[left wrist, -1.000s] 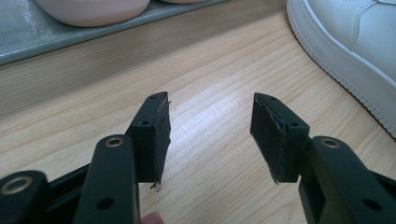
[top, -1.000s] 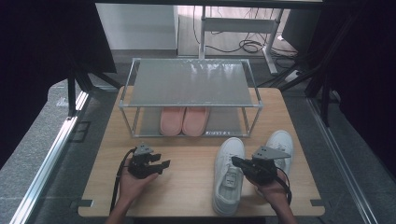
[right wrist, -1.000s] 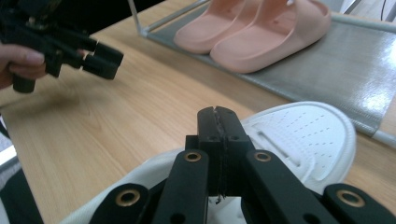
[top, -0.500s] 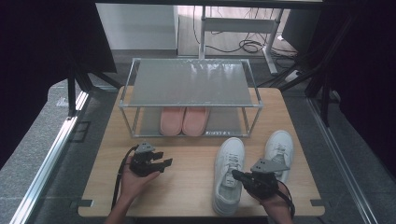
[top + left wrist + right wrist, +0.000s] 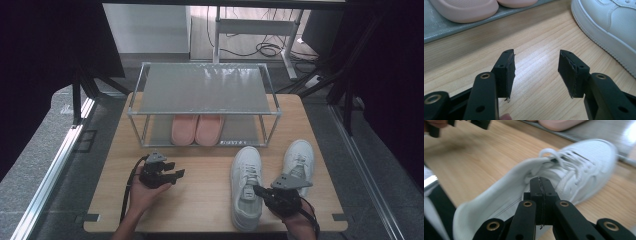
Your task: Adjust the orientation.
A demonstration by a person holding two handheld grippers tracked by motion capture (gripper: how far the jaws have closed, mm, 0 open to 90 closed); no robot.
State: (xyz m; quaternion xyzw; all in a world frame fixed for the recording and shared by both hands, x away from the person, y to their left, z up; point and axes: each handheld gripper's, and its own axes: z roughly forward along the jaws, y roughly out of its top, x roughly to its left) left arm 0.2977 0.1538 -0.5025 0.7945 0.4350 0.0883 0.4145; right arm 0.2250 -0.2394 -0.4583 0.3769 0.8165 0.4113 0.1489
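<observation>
Two white sneakers lie on the wooden table: the left sneaker (image 5: 246, 182) and the right sneaker (image 5: 299, 159). My right gripper (image 5: 261, 191) is shut, jaws pressed flat together with nothing visibly between them. Its tips sit at the rear side of the left sneaker (image 5: 579, 167), close to the collar, as the right gripper view (image 5: 541, 182) shows. My left gripper (image 5: 176, 174) rests open on the table in a hand, well left of the shoes. Between its jaws (image 5: 536, 72) there is bare wood, and the toe of a white sneaker (image 5: 609, 27) lies to its right.
A metal shoe rack (image 5: 202, 89) with a frosted top shelf stands at the back of the table. A pair of pink slippers (image 5: 196, 129) sits on its lower shelf (image 5: 439, 27). Grey floor and a metal rail (image 5: 45, 170) run along the table's left side.
My right gripper has slid toward the near table edge and a little left, ending beside the rear of the left sneaker. The left gripper has stayed put.
</observation>
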